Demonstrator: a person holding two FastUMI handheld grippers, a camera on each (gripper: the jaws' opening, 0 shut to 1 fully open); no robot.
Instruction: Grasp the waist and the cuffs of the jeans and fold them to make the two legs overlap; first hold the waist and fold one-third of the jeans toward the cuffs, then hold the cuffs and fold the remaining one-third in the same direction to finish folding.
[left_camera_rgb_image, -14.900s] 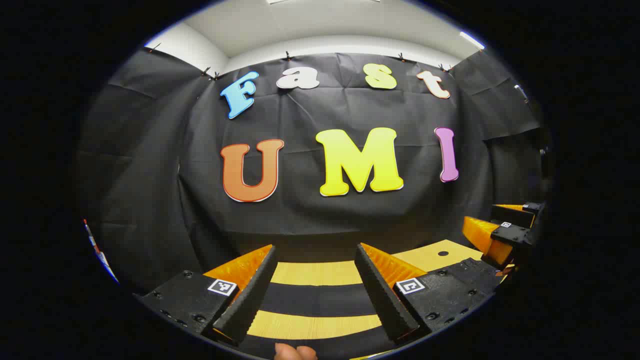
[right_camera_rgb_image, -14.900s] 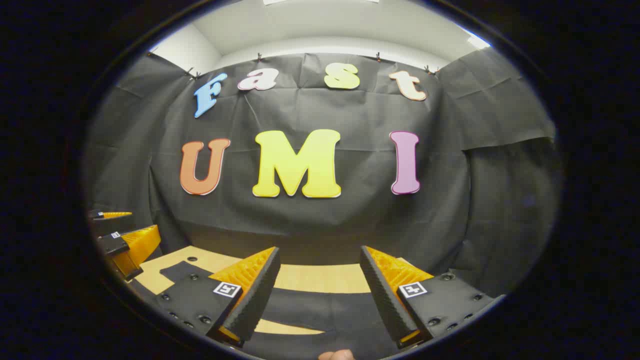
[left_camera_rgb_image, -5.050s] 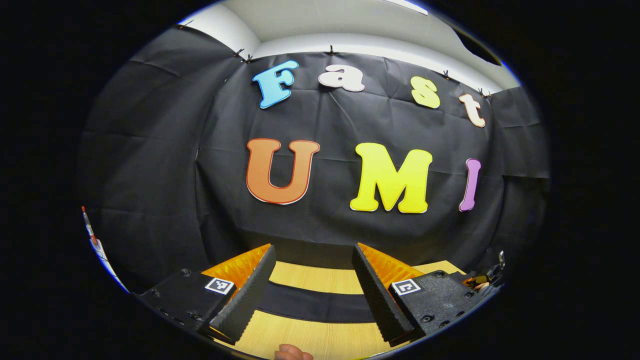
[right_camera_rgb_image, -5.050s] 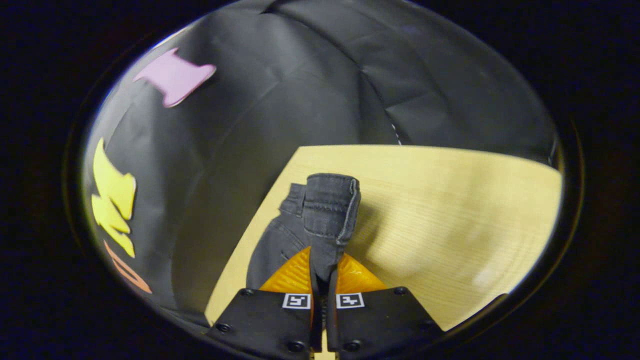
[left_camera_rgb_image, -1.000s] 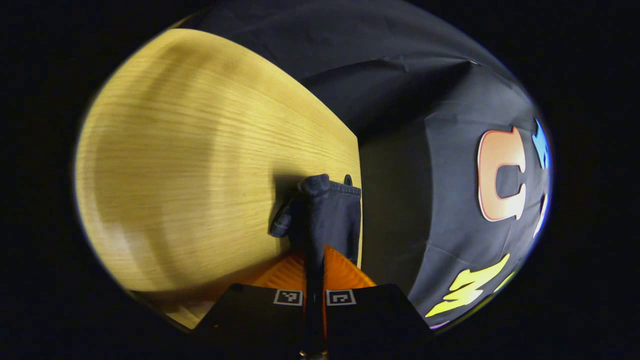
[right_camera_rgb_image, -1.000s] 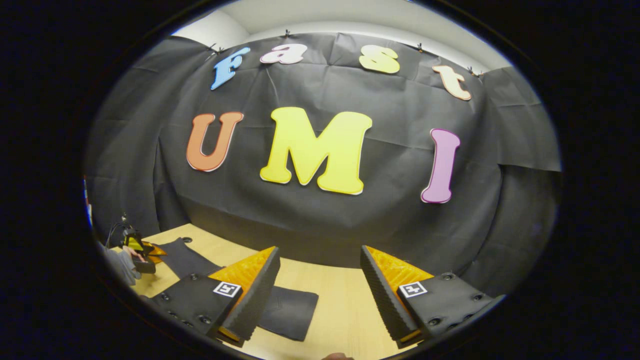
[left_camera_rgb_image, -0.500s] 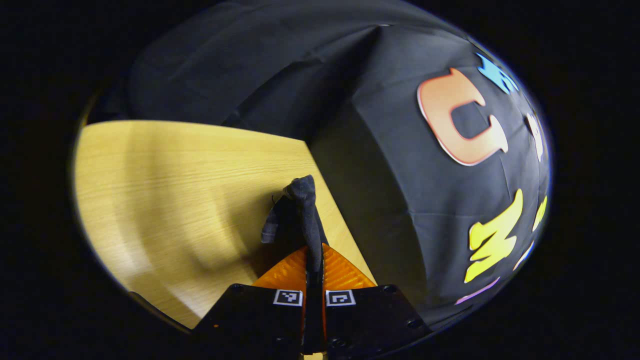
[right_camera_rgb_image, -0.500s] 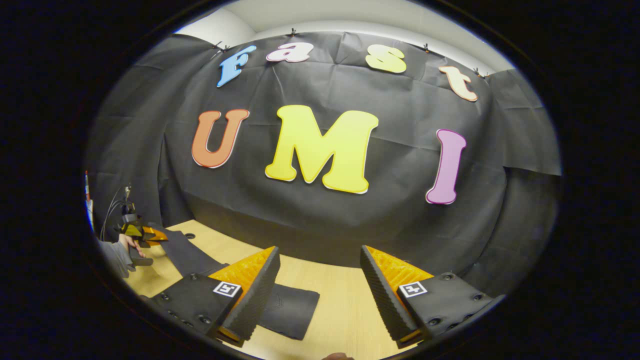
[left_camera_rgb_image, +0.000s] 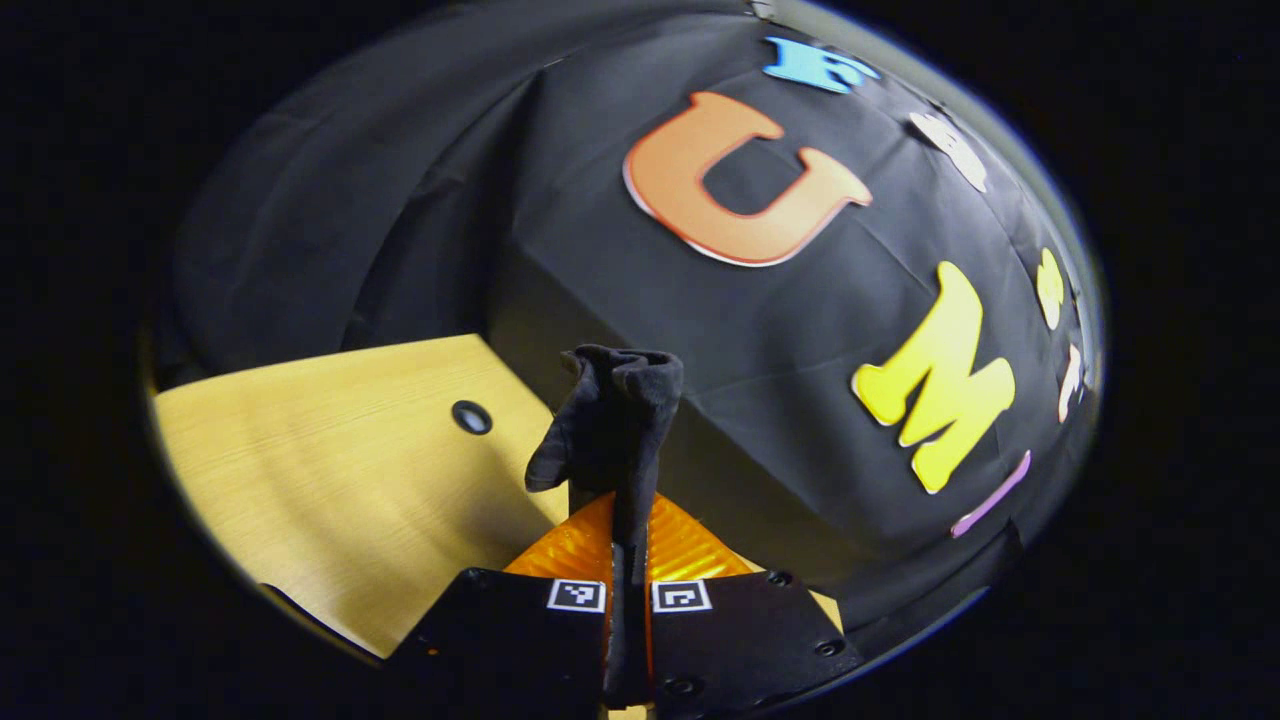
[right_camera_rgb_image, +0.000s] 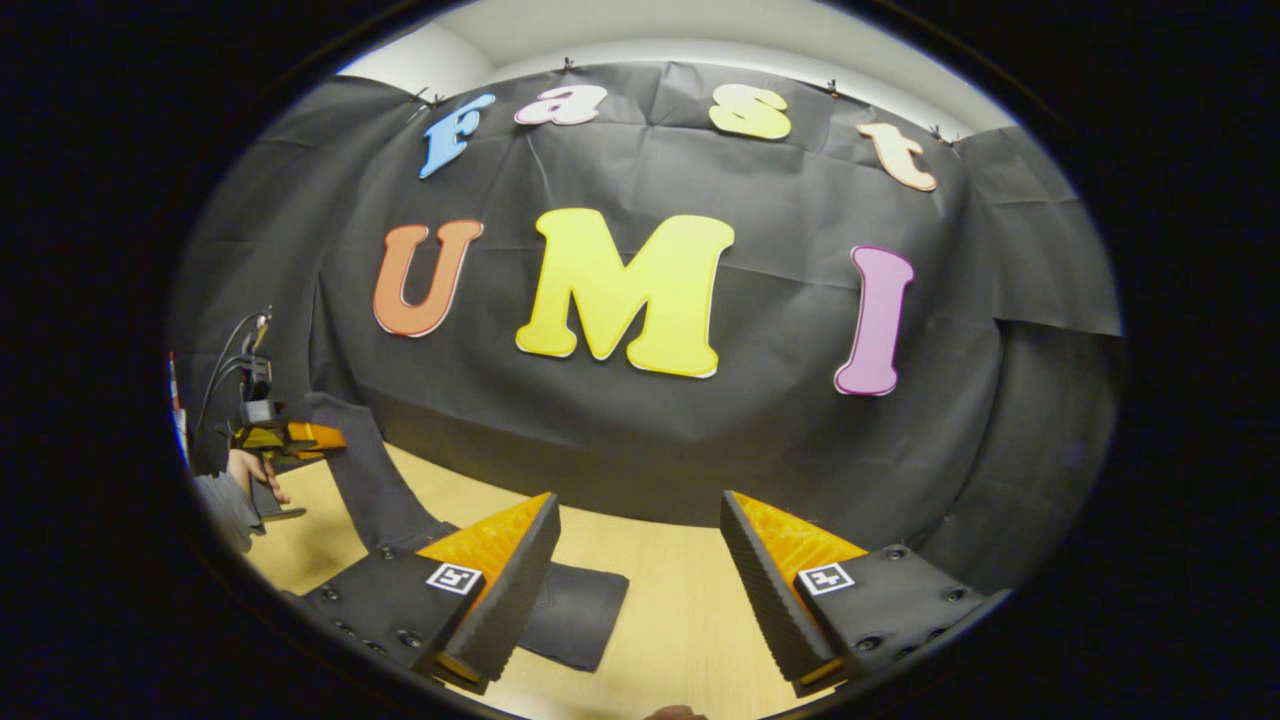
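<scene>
The dark jeans lie along the wooden table (right_camera_rgb_image: 680, 600). One flat end of the jeans (right_camera_rgb_image: 578, 612) rests just behind my right gripper's left finger (right_camera_rgb_image: 505, 585). My right gripper (right_camera_rgb_image: 640, 590) hangs open above the table with nothing between its fingers. Far to its left, the other gripper (right_camera_rgb_image: 285, 437), held by a hand (right_camera_rgb_image: 245, 470), lifts a strip of the jeans (right_camera_rgb_image: 365, 480) off the table. In the left gripper view, my left gripper (left_camera_rgb_image: 628, 535) is shut on the bunched jeans cuff (left_camera_rgb_image: 615, 415), which stands up above the fingers.
The black cloth wall stands close behind the table's far edge in both views. A small round hole (left_camera_rgb_image: 471, 417) sits in the table near its corner. Bare wood (left_camera_rgb_image: 330, 480) spreads to the left of the held cuff.
My left gripper has risen and swung with the cuff, lifting that end of the jeans off the table. The right gripper stays open and has barely moved.
</scene>
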